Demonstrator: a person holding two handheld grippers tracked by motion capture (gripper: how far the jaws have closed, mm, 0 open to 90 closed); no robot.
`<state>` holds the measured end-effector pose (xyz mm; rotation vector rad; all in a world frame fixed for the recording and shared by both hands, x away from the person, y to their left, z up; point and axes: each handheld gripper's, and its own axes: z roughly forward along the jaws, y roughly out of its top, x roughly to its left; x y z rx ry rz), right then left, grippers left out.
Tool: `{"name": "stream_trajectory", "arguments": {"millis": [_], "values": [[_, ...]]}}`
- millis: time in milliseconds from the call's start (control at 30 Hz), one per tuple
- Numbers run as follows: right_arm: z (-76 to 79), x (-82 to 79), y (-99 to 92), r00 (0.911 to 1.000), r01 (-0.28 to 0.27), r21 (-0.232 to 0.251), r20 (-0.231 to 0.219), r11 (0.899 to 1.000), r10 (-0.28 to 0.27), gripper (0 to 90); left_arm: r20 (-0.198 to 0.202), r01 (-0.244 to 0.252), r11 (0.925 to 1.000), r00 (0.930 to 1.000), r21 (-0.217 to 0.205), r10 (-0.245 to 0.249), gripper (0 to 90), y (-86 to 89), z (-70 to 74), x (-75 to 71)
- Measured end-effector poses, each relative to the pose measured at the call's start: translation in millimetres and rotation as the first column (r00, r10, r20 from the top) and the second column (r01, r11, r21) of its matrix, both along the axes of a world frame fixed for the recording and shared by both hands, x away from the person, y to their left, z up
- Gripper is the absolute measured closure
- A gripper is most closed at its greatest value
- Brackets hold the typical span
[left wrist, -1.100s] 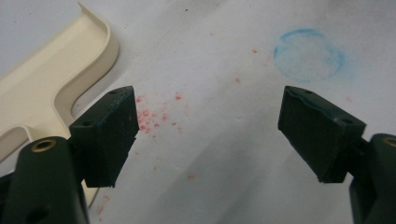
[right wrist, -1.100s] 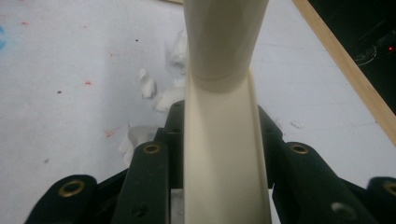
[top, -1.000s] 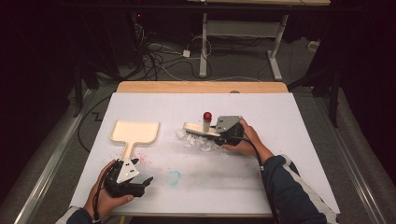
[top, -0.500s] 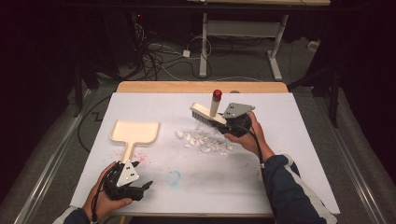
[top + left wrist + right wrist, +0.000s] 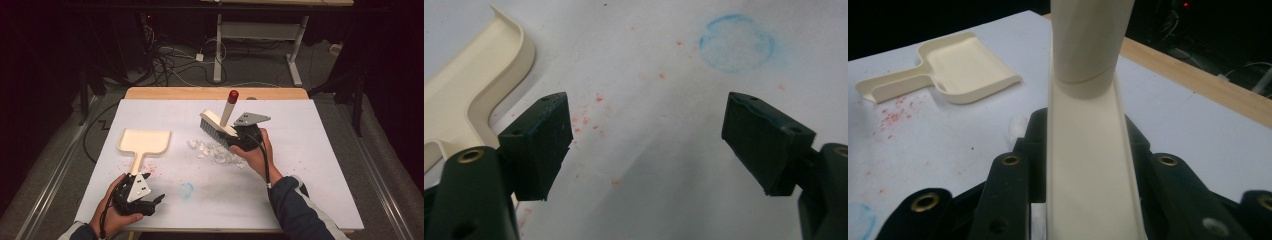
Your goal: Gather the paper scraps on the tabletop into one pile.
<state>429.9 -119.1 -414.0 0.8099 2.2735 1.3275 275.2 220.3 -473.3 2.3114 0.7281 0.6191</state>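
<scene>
1. one tool is in hand so far: the right claw [image 5: 239,134] is clenched on the cream brush [image 5: 216,124], its two jaws pressing either side of the brush back in the right gripper view, with the red-capped handle [image 5: 229,107] sticking up toward 12 o'clock.
2. the brush is held tilted just above the white desk [image 5: 320,165], at about 1 o'clock from the pile of white scraps [image 5: 216,151]; the bristles hang near the pile's far edge, and whether they touch it i cannot tell.
3. the scraps lie loosely gathered near the middle of the desk, none of them in the dustpan [image 5: 145,141], so by my reading the sweeping is barely under way.
4. the dustpan lies flat at 9 o'clock from the pile, well apart from it, handle pointing toward 6 o'clock.
5. the left claw [image 5: 150,202] is released, jaws wide over bare desk with nothing between them, just beside the dustpan handle's end; picking the pan up is not yet done.
6. left to do, as i judge it: take the pan, bring it to the pile, and brush the scraps in.
</scene>
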Motion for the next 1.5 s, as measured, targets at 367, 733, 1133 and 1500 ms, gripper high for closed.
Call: {"name": "stream_trajectory", "arguments": {"millis": [367, 733, 1133, 1500], "values": [[-2.0, -37.3, 57.7, 0.9983, 0.011, 0.144, -0.057, 0.99, -0.003, 67.7, 0.003, -0.007, 1.0, 1.0, -0.001, 0.007, 19.7, 1.1, 0.9, -0.3], [-43.2, -30.8, 77.0, 0.9836, 0.134, 0.032, -0.126, 0.99, -0.129, 67.7, 0.001, -0.001, 1.0, 1.0, 0.007, 0.001, 19.8, 0.3, 0.4, -0.5], [-35.9, -23.7, 17.8, 0.9463, 0.267, 0.01, -0.192, 0.964, -0.26, 67.6, -0.009, 0.013, 0.9996, 0.9999, 0.024, -0.013, 19.8, -4.2, 0.1, -2.8], [4.1, -28.5, -1.1, 0.9761, 0.187, 0.04, -0.119, 0.981, -0.182, 67.6, -0.013, 0.009, 0.9996, 0.9999, 0.026, -0.008, 19.7, -4.5, -0.2, -1.6]]}}
